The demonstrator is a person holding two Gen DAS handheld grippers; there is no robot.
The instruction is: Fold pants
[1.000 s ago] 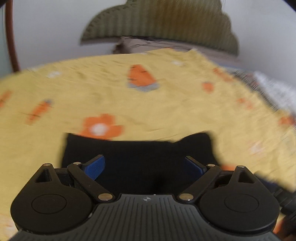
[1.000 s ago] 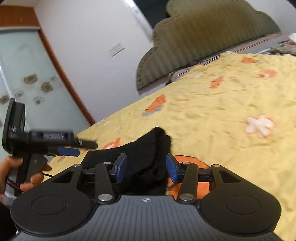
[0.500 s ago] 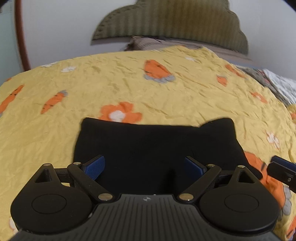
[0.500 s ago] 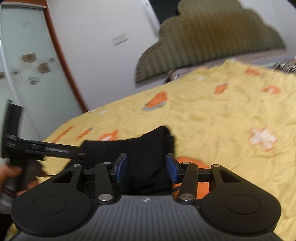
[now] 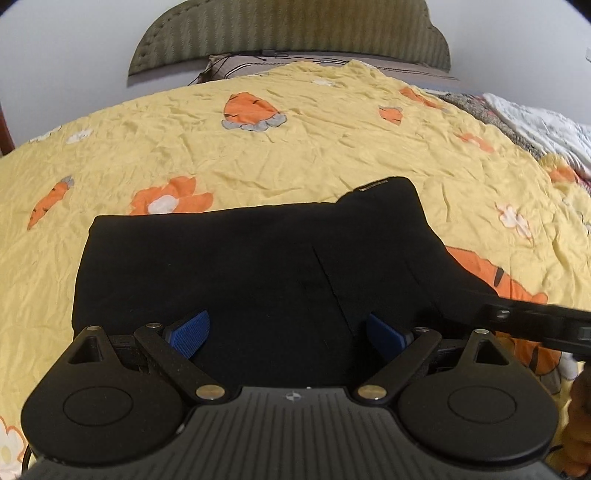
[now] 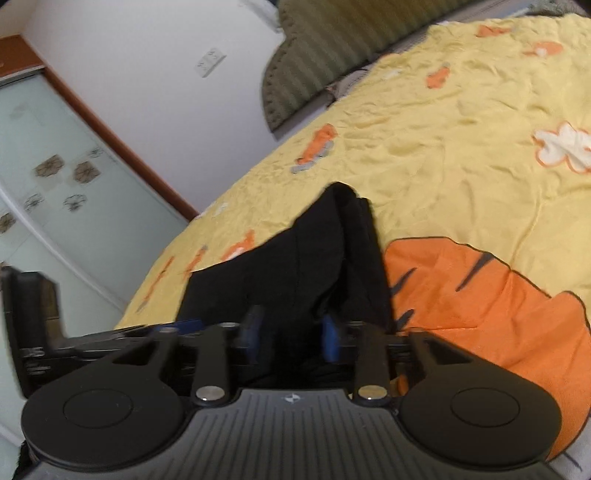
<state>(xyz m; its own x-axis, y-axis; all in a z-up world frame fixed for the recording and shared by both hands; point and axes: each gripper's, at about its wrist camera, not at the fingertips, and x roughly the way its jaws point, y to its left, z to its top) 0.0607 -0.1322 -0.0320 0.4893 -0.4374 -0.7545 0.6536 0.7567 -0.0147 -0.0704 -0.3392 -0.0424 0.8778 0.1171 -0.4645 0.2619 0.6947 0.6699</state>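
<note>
Just ahead of the left tongs (image 5: 286,334), black pants (image 5: 258,273) are seen lying on a bed, folded into a compact, roughly rectangular bundle. The left tongs are held spread wide, with nothing between the blue pads (image 5: 190,330), and appear to hover over the near edge of the fabric. The right tongs (image 6: 291,338) are set much closer together over the bundle's right end, where dark cloth fills the gap; whether the cloth is actually gripped cannot be told from the blurred right wrist view. A raised corner of the pants, marked by a small label (image 5: 373,184), is seen at the far right of the bundle.

The folding is judged to be in its last stage, with the bundle being finished or tidied. The next move is thought to call for the raised corner to be pressed flat and both tongs drawn clear without the layers being dragged open.

The bed is covered by a crumpled yellow bedspread (image 5: 295,147) printed with orange carrots and flowers. Beyond it, an olive ribbed headboard (image 5: 288,29) is set against a white wall, and a frosted glass door (image 6: 55,192) with a brown frame is visible to the left of the right tongs.
</note>
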